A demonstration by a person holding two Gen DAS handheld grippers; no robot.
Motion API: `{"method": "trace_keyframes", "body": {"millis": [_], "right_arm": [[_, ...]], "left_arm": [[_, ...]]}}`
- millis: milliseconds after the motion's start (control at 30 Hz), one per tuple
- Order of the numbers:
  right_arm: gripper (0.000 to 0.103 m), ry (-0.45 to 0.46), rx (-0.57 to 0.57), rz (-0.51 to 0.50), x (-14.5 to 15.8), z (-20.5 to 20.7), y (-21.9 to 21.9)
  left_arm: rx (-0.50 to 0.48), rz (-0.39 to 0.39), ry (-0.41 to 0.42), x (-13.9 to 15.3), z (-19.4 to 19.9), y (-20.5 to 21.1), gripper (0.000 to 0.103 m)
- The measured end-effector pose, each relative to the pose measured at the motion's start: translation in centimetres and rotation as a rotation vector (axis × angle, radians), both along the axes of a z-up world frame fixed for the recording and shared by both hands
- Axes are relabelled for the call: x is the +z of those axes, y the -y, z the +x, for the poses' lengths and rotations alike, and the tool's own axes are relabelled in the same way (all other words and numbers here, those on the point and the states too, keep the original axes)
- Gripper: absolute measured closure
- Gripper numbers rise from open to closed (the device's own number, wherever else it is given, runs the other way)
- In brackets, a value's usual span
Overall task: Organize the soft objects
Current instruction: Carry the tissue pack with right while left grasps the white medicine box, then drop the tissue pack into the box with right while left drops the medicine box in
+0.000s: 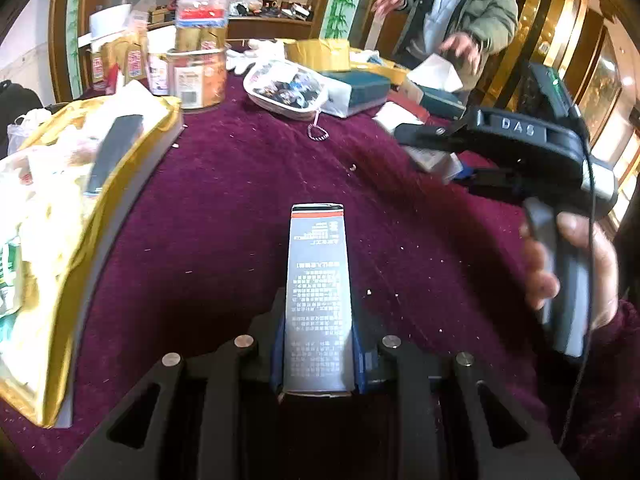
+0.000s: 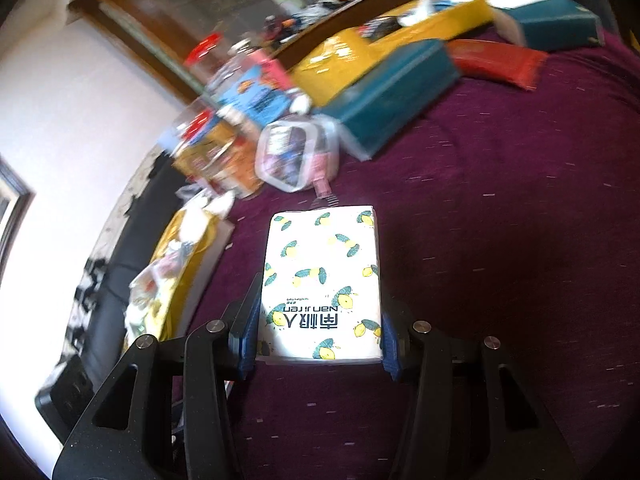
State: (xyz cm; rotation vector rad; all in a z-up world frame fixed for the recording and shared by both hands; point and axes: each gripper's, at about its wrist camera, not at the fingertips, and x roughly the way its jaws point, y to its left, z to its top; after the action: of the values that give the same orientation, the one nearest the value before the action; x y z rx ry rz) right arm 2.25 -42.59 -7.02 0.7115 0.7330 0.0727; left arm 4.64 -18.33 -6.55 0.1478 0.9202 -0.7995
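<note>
You work over the table [image 1: 248,184], covered in dark purple cloth, and both of your tools are loaded, so the step in hand looks like carrying, not picking.

The largest thing near you is the yellow tray [image 1: 120,168], which lies to the left of the left tool and already holds pale bags and wrappers. Further ahead of both tools, a clear pouch [image 1: 286,88] lies on the cloth, and a teal box [image 2: 384,92] lies just beyond it.

The right tool [image 2: 320,336] is clenched on the tissue pack [image 2: 320,276], the white soft pack with lemon print; its blue pads press both long sides and the pack points forward from the jaws, above the cloth. The left tool [image 1: 318,356] is clenched on the narrow grey box [image 1: 318,296], which stands out straight ahead between its pads.

In my judgement the next move is to bring each thing to its place, probably the tray on the left or the group ahead. Keep the grip firm but gentle on the tissue pack, because it can deform. Another person [image 1: 456,8] stands at the far side of the table, so please mind their hands.
</note>
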Motion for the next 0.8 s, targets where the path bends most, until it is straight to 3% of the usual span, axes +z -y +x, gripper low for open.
{"method": "trace_keyframes", "body": {"millis": [100, 333, 500, 600, 667, 733, 800], "right_arm": [[0.054, 0.039, 0.091, 0.054, 0.5, 1.0, -2.9], [0.054, 0.1, 0.288, 0.004, 3.7, 6.6, -13.0], [0.053, 0.137, 0.358, -0.028, 5.0, 10.3, -19.1], [0.048, 0.137, 0.343, -0.061, 5.0, 12.1, -22.0], [0.032, 0.13, 0.323, -0.072, 4.5, 13.0, -23.0], [0.029, 0.104, 0.304, -0.104, 4.2, 13.5, -23.5], [0.029, 0.11, 0.3, -0.113, 4.3, 13.1, -23.1]], "left_arm": [[0.009, -0.024, 0.008, 1.1, -0.2, -1.8, 0.077], [0.12, -0.053, 0.12, 6.1, 0.4, -8.8, 0.077], [0.25, -0.034, 0.186, 8.3, 2.5, -13.7, 0.077], [0.323, -0.012, 0.21, 8.6, 4.3, -15.7, 0.076], [0.367, 0.005, 0.209, 8.5, 5.6, -16.6, 0.068], [0.409, 0.018, 0.202, 8.1, 6.7, -16.9, 0.055], [0.449, 0.045, 0.2, 7.7, 7.8, -17.1, 0.053]]}}
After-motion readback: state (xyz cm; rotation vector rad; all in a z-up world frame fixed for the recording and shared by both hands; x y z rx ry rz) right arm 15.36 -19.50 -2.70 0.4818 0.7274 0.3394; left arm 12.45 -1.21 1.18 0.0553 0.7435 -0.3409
